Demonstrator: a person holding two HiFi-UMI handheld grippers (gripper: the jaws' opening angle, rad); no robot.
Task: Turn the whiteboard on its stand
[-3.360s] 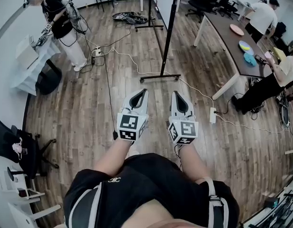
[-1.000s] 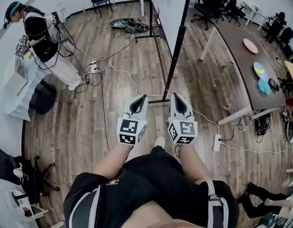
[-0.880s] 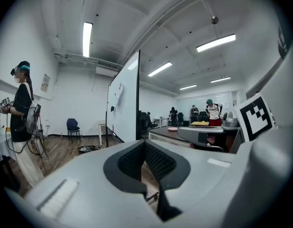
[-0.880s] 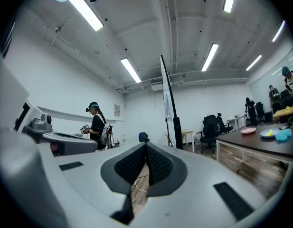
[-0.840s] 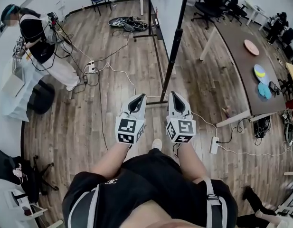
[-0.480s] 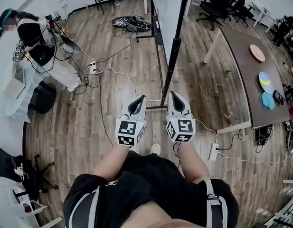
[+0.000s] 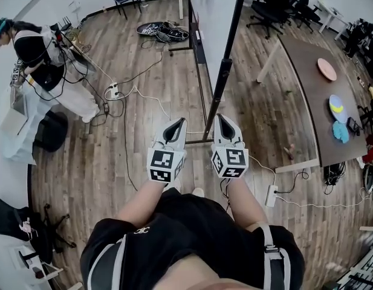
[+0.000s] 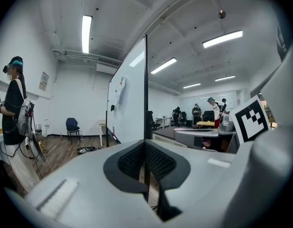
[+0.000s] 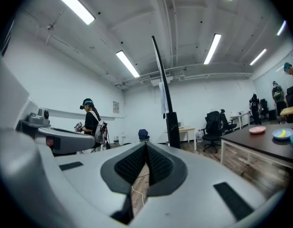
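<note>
Whiteboard (image 7: 211, 23): seen edge-on, upright in its black stand (image 7: 225, 71), just ahead of both grippers and touched by neither; its white face is shown in the left gripper view (image 8: 129, 99).
Left gripper (image 7: 181, 120): held out in front of the body; its jaws are pressed together, with nothing between them.
Right gripper (image 7: 220, 117): held beside the left one, a gap being kept between the two; its jaws are likewise closed on nothing.
Stand's post: lined up between the two grippers in the head view.
Wooden floor (image 7: 101, 162): crossed by white cables; a power strip (image 7: 270, 194) is laid to the right.
Brown surface (image 7: 307, 83): placed right of the whiteboard; coloured plates (image 7: 336, 104) are carried on it.
Person (image 7: 38, 56): seen standing at far left.
</note>
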